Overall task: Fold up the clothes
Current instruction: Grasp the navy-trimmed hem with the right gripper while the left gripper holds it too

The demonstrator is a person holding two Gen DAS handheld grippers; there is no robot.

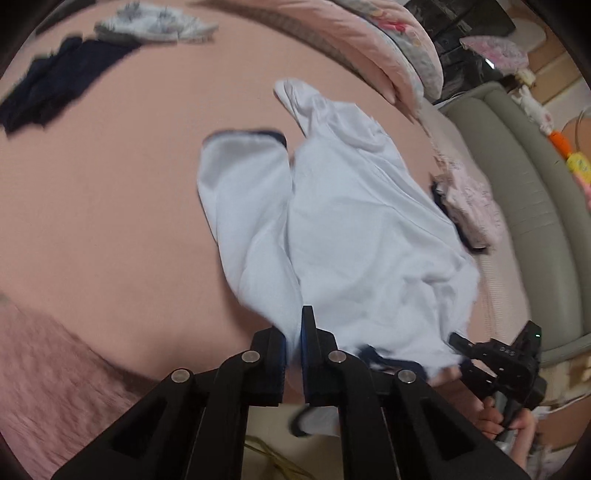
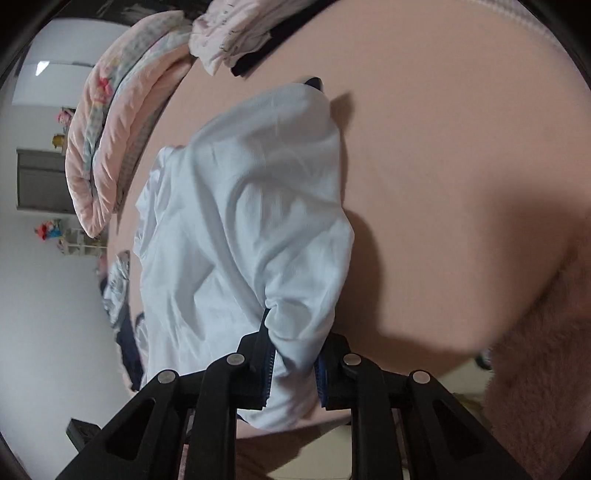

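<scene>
A white shirt with dark navy trim (image 1: 351, 229) lies crumpled on the pink bed sheet (image 1: 110, 206). My left gripper (image 1: 293, 354) is shut on its near edge, the cloth pinched between the blue pads. My right gripper (image 2: 293, 365) is shut on a thicker bunch of the same shirt (image 2: 240, 221), which hangs from it over the bed. The right gripper also shows in the left wrist view (image 1: 498, 362), at the shirt's lower right corner, held by a hand.
A dark navy garment (image 1: 55, 88) and a grey-white patterned one (image 1: 155, 22) lie at the far left of the bed. A folded pink quilt (image 1: 388, 48) and a pink patterned garment (image 1: 465, 206) lie to the right. A grey padded bed frame (image 1: 517, 184) borders the bed.
</scene>
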